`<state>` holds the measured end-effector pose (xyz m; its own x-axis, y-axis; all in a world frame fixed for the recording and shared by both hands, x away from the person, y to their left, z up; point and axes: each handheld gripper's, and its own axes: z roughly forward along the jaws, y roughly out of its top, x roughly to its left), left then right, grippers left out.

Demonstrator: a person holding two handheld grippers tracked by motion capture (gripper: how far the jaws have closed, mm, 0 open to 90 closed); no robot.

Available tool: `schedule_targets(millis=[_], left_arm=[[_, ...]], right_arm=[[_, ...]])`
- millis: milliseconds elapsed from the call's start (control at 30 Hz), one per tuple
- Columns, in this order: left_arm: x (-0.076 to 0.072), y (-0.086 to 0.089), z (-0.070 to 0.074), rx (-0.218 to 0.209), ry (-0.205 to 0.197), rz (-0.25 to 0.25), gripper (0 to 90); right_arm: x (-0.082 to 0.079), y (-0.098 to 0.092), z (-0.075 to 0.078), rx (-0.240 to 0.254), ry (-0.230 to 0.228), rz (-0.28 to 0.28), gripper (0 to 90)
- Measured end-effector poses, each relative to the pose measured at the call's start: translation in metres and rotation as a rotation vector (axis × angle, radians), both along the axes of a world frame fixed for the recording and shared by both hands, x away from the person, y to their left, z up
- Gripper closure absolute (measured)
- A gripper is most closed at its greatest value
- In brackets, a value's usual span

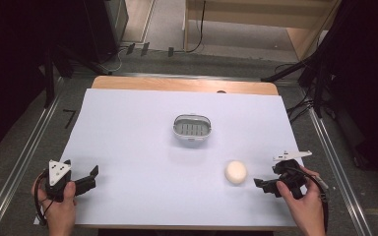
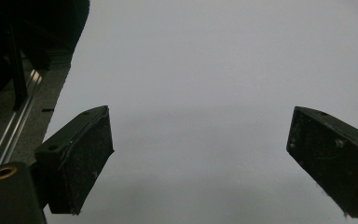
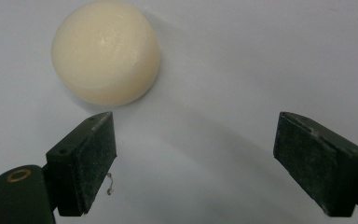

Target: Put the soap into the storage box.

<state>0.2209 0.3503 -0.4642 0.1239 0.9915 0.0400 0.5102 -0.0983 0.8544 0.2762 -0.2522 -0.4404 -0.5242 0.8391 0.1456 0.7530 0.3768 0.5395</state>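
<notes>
A round cream soap bar point(image 1: 236, 172) lies on the white sheet right of centre; up close, the soap bar point(image 3: 106, 51) sits just beyond my right jaws, toward their left. My right gripper point(image 1: 262, 184) rests low at the front right, open, with nothing between its jaws, and my right gripper point(image 3: 193, 163) has only bare sheet in its gap. A grey oval soap dish point(image 1: 192, 127) with a slotted floor stands mid-table, empty. At the front left, my left gripper point(image 1: 95, 175) stands open; my left gripper point(image 2: 200, 163) looks over bare white sheet.
The white sheet point(image 1: 138, 147) covers most of the wooden table point(image 1: 177, 84). Metal rails point(image 1: 24, 157) run along both sides. Dark stands and cables point(image 1: 320, 73) crowd the floor beyond the far corners.
</notes>
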Motion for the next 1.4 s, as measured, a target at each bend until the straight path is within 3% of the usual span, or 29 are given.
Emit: schedule_targets(millis=[867,1033,1233,1400], left_arm=[[0.0,0.0,0.0,-0.002,0.001,0.0,7.4],[0.001,0.001,0.0,-0.006,0.005,-0.001,7.4],[0.001,0.001,0.0,-0.013,0.01,-0.003,7.4],[0.002,0.001,0.0,-0.015,0.014,-0.004,7.4]], right_arm=[[0.013,0.051,-0.004,0.017,0.026,0.099,13.6],[0.014,0.057,-0.004,0.027,0.031,0.099,13.6],[0.016,0.063,-0.003,0.01,0.04,0.091,14.2],[0.019,0.072,-0.012,-0.02,0.061,0.083,18.2]])
